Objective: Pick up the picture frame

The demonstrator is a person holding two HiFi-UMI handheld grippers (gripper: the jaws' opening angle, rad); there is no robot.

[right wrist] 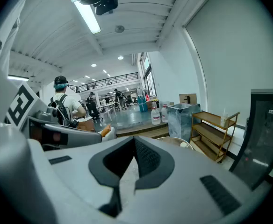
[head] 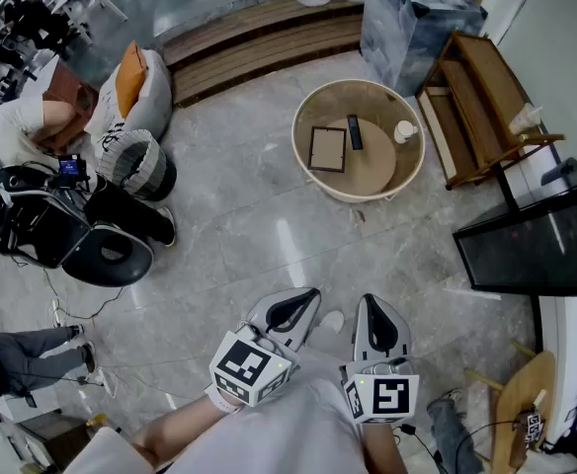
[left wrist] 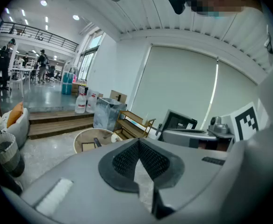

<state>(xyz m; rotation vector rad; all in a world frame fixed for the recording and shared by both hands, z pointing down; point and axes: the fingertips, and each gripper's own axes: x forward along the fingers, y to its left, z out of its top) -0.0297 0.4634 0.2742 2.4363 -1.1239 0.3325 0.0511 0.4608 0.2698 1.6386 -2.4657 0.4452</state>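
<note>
The picture frame [head: 328, 149] is brown and lies flat on a round beige table [head: 372, 181] some way ahead of me, beside a black remote [head: 354, 131] and a white cup [head: 404, 130]. Both grippers are held low and close to my body, far short of the table. My left gripper [head: 311, 293] is shut with nothing in it. To its right, my right gripper [head: 370, 301] is shut and empty too. In the left gripper view the pads [left wrist: 127, 160] meet, and the frame [left wrist: 88, 147] shows small beyond them. The right gripper view shows closed pads [right wrist: 148, 160].
A wooden shelf rack [head: 478, 107] and a silvery bin [head: 414, 23] stand right of the table, with a black screen [head: 531, 245] nearer. Cushions and a basket [head: 135, 117], a backpack [head: 32, 220] and a seated person are on the left. A wooden step [head: 259, 38] runs behind.
</note>
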